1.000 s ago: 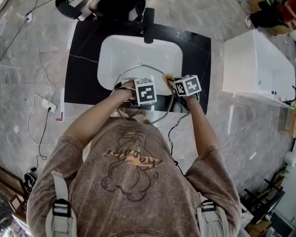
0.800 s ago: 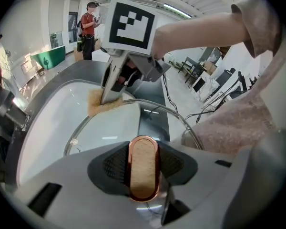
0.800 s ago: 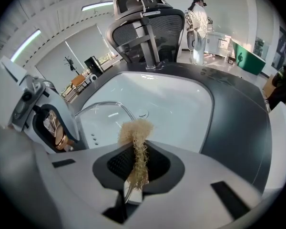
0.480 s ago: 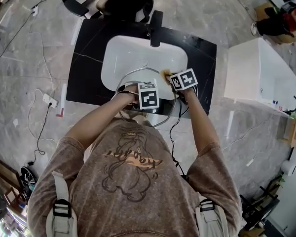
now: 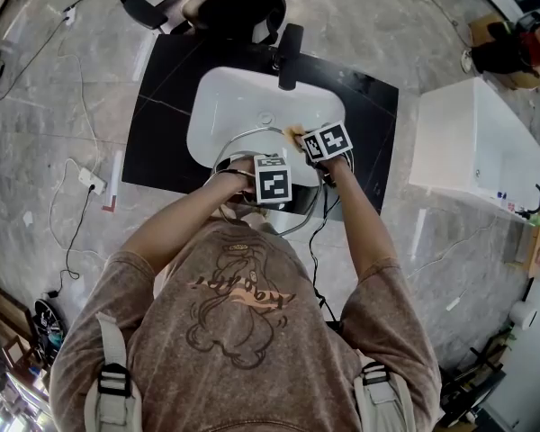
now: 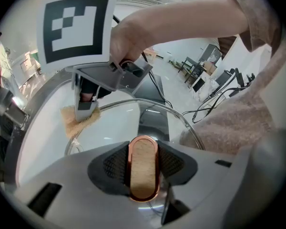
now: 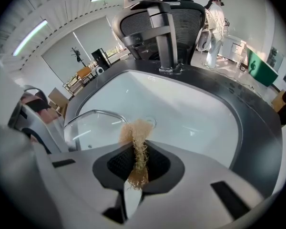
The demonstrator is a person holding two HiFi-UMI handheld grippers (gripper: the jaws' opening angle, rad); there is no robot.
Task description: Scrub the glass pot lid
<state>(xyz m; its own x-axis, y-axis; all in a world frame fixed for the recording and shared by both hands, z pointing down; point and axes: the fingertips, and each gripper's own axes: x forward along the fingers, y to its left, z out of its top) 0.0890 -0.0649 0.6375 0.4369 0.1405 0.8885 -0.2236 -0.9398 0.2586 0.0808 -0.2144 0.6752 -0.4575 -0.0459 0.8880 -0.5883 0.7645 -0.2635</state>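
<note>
Item one, the glass pot lid (image 5: 263,144): a clear round pane in a bright metal rim, with a wood-faced, copper-edged handle (image 6: 143,168) at its centre. I saw it held over the near half of the white sink basin (image 5: 243,97), its rim reaching out past the basin's near edge over the black counter (image 5: 162,106). Item two, the left gripper (image 5: 270,187): its jaws were clamped on that handle from both sides. Item three, the right gripper (image 5: 319,142): its jaws were pinched on a tan fibrous scrub pad (image 7: 137,132), which met the lid's rim on the side towards the basin's faucet (image 5: 290,57). Change logged against the frame a second before: the right gripper and pad had travelled inward over the basin, nearer its middle and the faucet, while the left gripper had kept its hold by the basin's near edge. Pose: both forearms reached forward from the body and converged at the basin's near edge, the left hand (image 5: 234,180) wrapped round its gripper with the marker cube facing up, and the right forearm ran straight in from the basin's right.
</note>
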